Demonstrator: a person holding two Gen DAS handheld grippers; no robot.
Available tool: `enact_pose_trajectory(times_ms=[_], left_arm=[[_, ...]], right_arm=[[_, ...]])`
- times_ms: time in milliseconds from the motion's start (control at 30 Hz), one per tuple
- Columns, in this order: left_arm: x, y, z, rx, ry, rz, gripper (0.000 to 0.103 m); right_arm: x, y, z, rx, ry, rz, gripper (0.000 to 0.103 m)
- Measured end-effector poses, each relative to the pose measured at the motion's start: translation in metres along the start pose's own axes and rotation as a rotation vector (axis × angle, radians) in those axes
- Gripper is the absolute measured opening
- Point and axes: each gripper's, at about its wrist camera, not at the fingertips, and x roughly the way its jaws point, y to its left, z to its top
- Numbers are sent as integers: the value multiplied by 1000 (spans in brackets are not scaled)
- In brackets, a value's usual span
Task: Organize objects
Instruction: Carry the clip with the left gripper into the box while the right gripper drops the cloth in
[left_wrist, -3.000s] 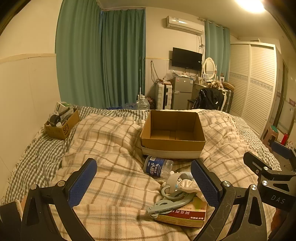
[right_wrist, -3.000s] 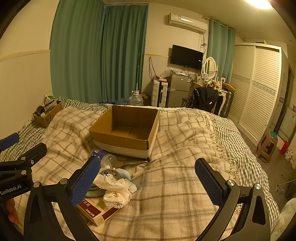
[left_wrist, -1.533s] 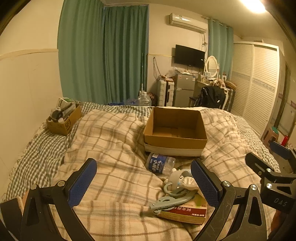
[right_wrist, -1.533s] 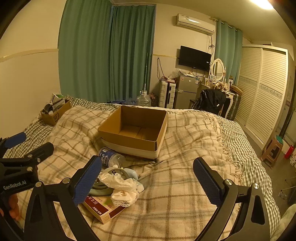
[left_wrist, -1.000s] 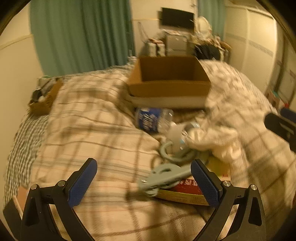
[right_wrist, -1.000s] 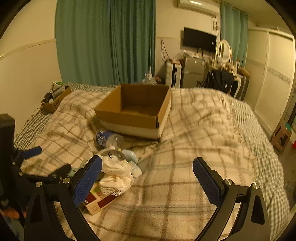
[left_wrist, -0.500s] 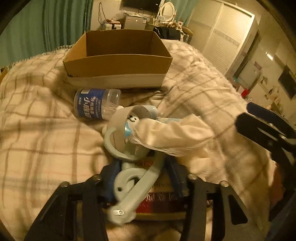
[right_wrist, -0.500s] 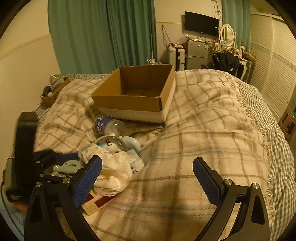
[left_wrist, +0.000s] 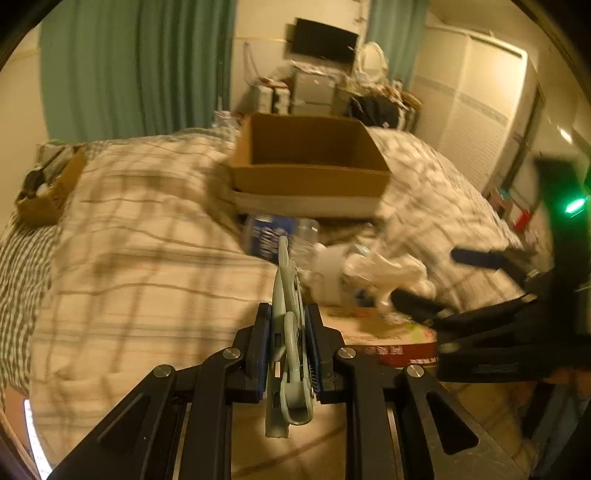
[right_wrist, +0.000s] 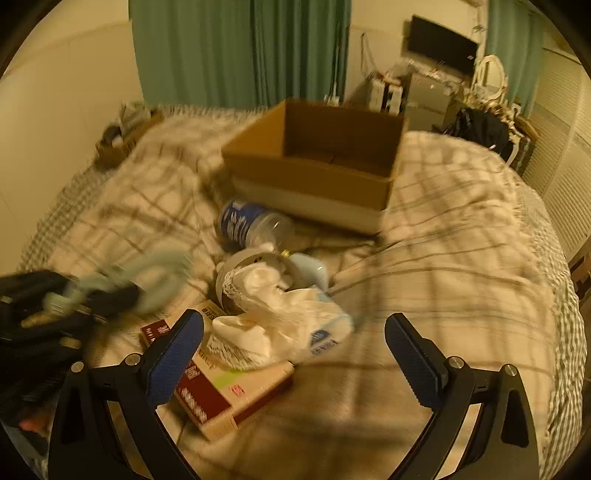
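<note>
My left gripper (left_wrist: 286, 325) is shut on a pale green plastic hanger (left_wrist: 287, 295) and holds it above the plaid bed; it also shows blurred in the right wrist view (right_wrist: 140, 273). My right gripper (right_wrist: 293, 339) is open and empty, low over a pile: a white cloth (right_wrist: 273, 314), a red and cream book (right_wrist: 221, 391), a pale blue cup (right_wrist: 310, 269) and a water bottle (right_wrist: 247, 225). An open cardboard box (right_wrist: 314, 166) stands behind the pile, empty as far as I see. In the left wrist view the box (left_wrist: 310, 162) is straight ahead.
A small cardboard box of clutter (left_wrist: 44, 192) sits at the bed's far left by the wall. Green curtains, a fridge, a TV and a wardrobe (left_wrist: 480, 122) stand beyond the bed. The plaid blanket (left_wrist: 140, 240) is rumpled.
My left gripper came down on the hanger, shut on it and lifted it off the pile. My right gripper moved down closer to the cloth and book.
</note>
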Motion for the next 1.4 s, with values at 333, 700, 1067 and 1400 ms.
enact_pose_trajectory(times_ms=[333,700,1067,1400], left_arm=[[-9,17,1,-73,-21,-4,18],[-28,7,15,-67,-111,40,18],[-62,-31,84,0,-245,74,18],[-22,-37,163,89,-232,100,18]], right_arm=[[19,10,-5,-36,63,-3,22],[-73,7,10,-66,-152,-32,14],[-131,1,70,-129,-286,-72,14],[-117,-21,147,-126,-310,-80,14]])
